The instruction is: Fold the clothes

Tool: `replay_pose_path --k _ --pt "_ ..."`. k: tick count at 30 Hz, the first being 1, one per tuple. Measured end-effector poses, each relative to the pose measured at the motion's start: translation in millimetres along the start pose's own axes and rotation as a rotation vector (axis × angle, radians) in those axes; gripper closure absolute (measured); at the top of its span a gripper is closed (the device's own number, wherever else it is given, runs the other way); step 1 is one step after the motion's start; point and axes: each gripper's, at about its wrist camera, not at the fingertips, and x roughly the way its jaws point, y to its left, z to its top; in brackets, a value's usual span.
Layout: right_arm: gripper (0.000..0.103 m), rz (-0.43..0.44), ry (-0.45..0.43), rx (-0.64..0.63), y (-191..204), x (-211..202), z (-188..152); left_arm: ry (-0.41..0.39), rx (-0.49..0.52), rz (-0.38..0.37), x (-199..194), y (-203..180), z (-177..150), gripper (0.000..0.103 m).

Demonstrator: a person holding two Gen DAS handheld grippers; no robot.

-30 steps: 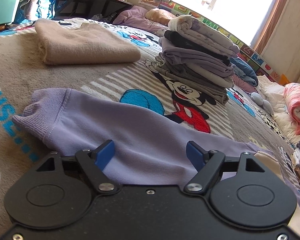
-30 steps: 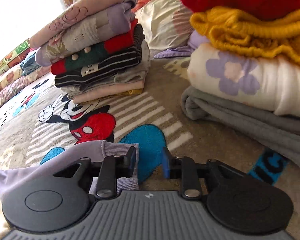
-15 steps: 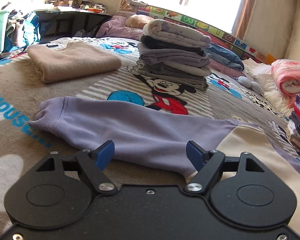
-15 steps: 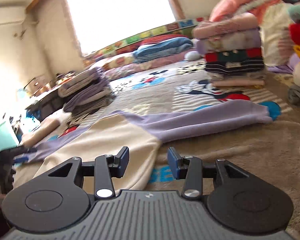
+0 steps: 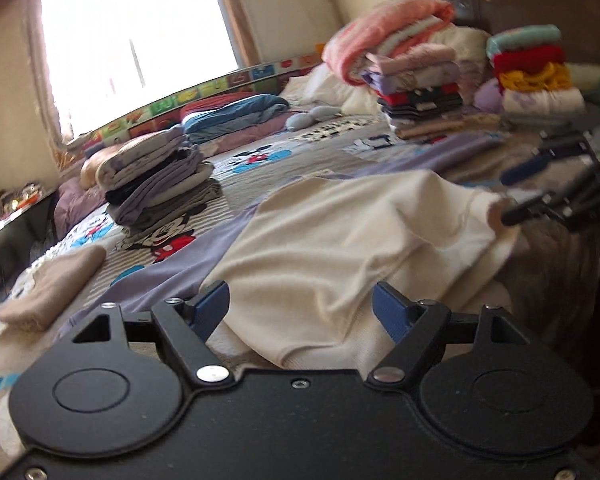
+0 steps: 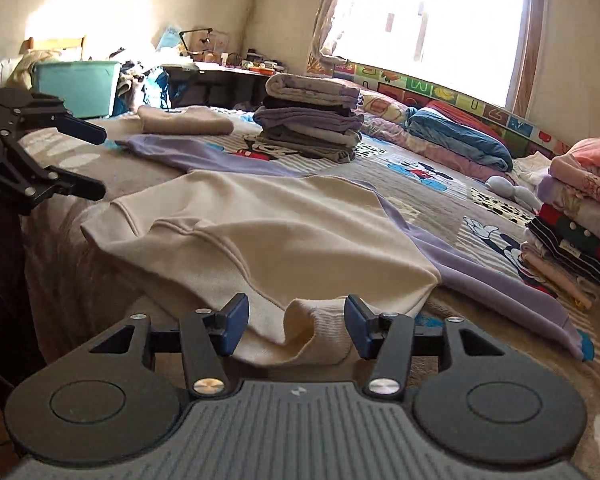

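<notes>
since half a second ago i have swung both tools round to the near edge of the bed: the left view no longer looks across the lilac sleeve but at the cream body, and the right view now faces the window side of the room.

the cream knitted sweatshirt with lilac sleeves (image 6: 260, 236) lies spread on the grey cartoon-print blanket (image 6: 452, 196), body towards me, sleeves stretched out to either side, hem rumpled at the near edge. my left gripper (image 5: 300, 312) has its blue-padded fingers (image 5: 210, 308) spread wide, with a fold of the cream hem lying between them but not pinched. my right gripper (image 6: 296, 324) is likewise released, its fingers (image 6: 234, 320) set either side of a raised curl of the ribbed hem, close to it without closing.

i judge this to be the start of the body fold: both tools lined up on the bottom hem, one at each corner. the next move calls for closing both on the hem at about the same time, taking both layers, then lifting together and carrying the edge up towards the collar without dragging the sleeves.

finished work sits around it: a stack of grey and purple folded clothes (image 6: 312, 124), a folded beige towel-like cloth (image 6: 184, 120), and a striped, red and pink pile (image 6: 576, 216) at right.
</notes>
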Motion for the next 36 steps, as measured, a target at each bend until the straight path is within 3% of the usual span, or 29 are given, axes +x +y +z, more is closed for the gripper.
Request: replay_pose_path --k 4,7,14,19,22,27,29,30,31,32,36 --pt "0.049 -0.040 0.044 -0.028 4 6 -5 0.051 0.267 0.035 11 -43 -14 0.024" --pt "0.049 -0.070 0.049 -0.006 -3 9 -10 0.083 0.375 0.084 27 -60 -24 0.024" --pt "0.049 -0.144 0.115 0.018 -13 23 -23 0.067 0.410 0.175 53 -63 -25 0.028" --pt "0.040 -0.206 0.125 0.115 -33 16 -32 0.108 0.394 0.326 59 -46 -27 0.034" --pt "0.041 -0.200 0.119 0.083 -28 16 -34 0.145 0.337 0.331 63 -34 -27 0.034" --pt "0.042 -0.205 0.083 -0.042 -8 16 -28 0.163 0.374 0.325 66 -40 -33 0.037" --pt "0.048 -0.219 0.053 -0.101 -1 18 -25 0.163 0.390 0.343 69 -42 -35 0.053" --pt "0.059 -0.210 0.043 -0.120 1 19 -23 0.160 0.382 0.355 70 -41 -35 0.060" --pt "0.072 -0.200 0.033 -0.139 3 20 -22 0.154 0.368 0.362 68 -39 -35 0.082" --pt "0.096 -0.202 0.011 -0.130 1 15 -19 0.141 0.354 0.377 67 -36 -33 0.098" --pt "0.096 -0.206 -0.031 -0.025 -16 -5 -16 0.031 0.284 0.491 41 -18 -7 0.100"
